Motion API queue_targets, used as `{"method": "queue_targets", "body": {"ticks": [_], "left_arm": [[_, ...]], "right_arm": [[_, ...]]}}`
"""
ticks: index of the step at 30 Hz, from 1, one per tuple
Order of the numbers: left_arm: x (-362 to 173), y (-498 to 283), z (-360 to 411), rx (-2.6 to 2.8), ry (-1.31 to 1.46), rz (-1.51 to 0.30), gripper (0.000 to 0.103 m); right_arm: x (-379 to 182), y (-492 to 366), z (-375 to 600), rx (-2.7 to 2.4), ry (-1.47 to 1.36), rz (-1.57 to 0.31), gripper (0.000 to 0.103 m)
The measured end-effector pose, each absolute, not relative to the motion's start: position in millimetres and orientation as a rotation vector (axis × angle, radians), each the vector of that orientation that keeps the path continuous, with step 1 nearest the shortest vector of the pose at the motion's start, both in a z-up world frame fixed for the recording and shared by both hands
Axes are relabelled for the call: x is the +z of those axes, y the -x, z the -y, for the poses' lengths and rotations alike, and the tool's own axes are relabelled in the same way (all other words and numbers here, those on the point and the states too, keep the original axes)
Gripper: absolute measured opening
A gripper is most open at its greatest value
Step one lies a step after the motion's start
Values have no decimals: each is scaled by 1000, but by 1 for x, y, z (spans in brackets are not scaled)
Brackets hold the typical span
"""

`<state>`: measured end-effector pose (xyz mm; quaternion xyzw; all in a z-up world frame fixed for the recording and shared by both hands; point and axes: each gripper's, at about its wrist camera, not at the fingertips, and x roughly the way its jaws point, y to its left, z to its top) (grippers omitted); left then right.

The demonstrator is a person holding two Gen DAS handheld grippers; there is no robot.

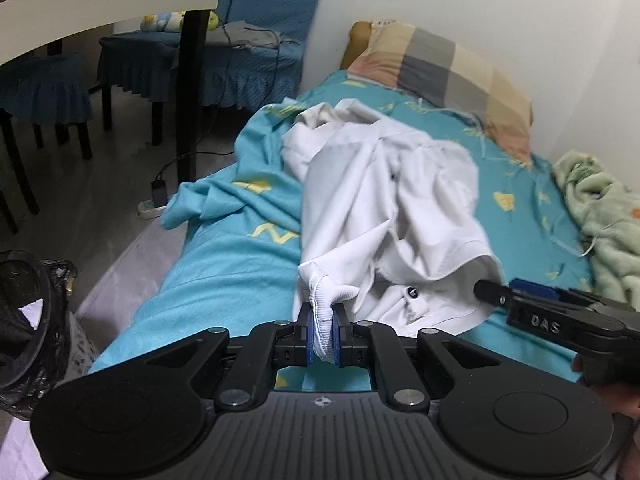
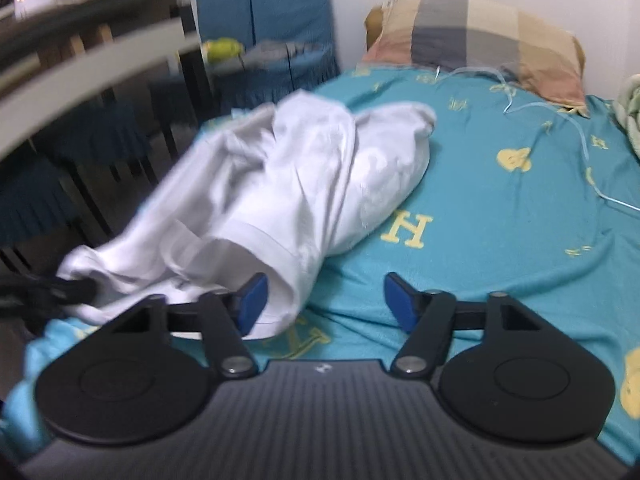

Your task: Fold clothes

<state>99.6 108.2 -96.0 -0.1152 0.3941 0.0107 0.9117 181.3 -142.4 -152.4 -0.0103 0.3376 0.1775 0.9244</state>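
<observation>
A crumpled white garment lies on a bed with a turquoise sheet. My left gripper is shut on a ribbed white edge of the garment at its near end. My right gripper is open, its left blue pad touching the garment's near hem and its right pad over the sheet. The right gripper also shows in the left wrist view, at the garment's right edge. The left gripper shows dimly at the left of the right wrist view.
A checked pillow lies at the head of the bed by the white wall. A pale green blanket is bunched at the right. Blue-covered chairs and a table stand left of the bed. A black bin stands near left.
</observation>
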Motion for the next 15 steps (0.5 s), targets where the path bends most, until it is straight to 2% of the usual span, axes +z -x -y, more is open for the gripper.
{"method": "queue_targets", "body": {"ticks": [1, 3, 6, 7, 9, 12, 15], "left_arm": [[-98, -101, -107, 20, 235, -823, 11], [-101, -103, -104, 15, 230, -844, 12], [-103, -105, -98, 16, 192, -854, 19], [-103, -105, -96, 18, 177, -855, 27], [-102, -106, -92, 18, 151, -850, 32], [-99, -107, -82, 20, 100, -832, 46], [-96, -105, -71, 2, 50, -797, 49]], "right_arm": [[-156, -183, 143, 364, 15, -676, 46], [-162, -185, 145, 365, 4, -643, 22], [-166, -187, 149, 366, -33, -590, 12], [-162, -187, 151, 363, -51, -574, 11], [-153, -188, 155, 358, -75, -547, 8], [-132, -187, 158, 379, -100, -485, 8], [-112, -184, 168, 407, -185, -437, 7]]}}
